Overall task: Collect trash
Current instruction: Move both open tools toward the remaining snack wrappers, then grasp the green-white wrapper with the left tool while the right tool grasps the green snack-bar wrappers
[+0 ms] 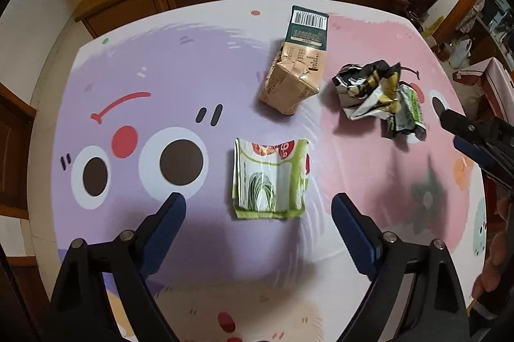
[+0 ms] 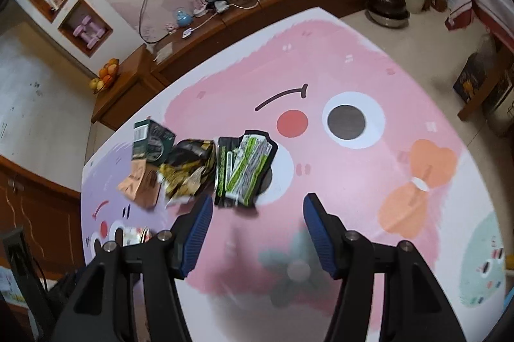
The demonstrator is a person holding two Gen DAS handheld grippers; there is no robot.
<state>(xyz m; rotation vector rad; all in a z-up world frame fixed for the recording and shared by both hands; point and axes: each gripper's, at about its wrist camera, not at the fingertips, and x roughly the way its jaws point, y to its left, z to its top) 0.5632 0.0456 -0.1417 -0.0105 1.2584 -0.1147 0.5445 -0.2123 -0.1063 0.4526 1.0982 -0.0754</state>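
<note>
1. Table (image 1: pixel 192 59): covered with a cartoon-face cloth in lilac and pink; four pieces of trash lie on it.
2. Flattened green-and-white wrapper (image 1: pixel 270 179): on the lilac part, just ahead of the left gripper (image 1: pixel 258 207), lined up with the gap between its fingers.
3. Left gripper: jaws spread wide, nothing between the pads.
4. Crushed brown-and-green carton (image 1: pixel 297 65): farther back, lying on its side.
5. Crumpled black-and-gold wrapper (image 1: pixel 366 88): right of the carton, touching a black-and-green packet (image 2: pixel 244 171).
6. Right gripper (image 2: pixel 257 207): jaws wide apart, empty; the packet lies just beyond its left fingertip, possibly untouched, since motion blur obscures the edge.
</note>
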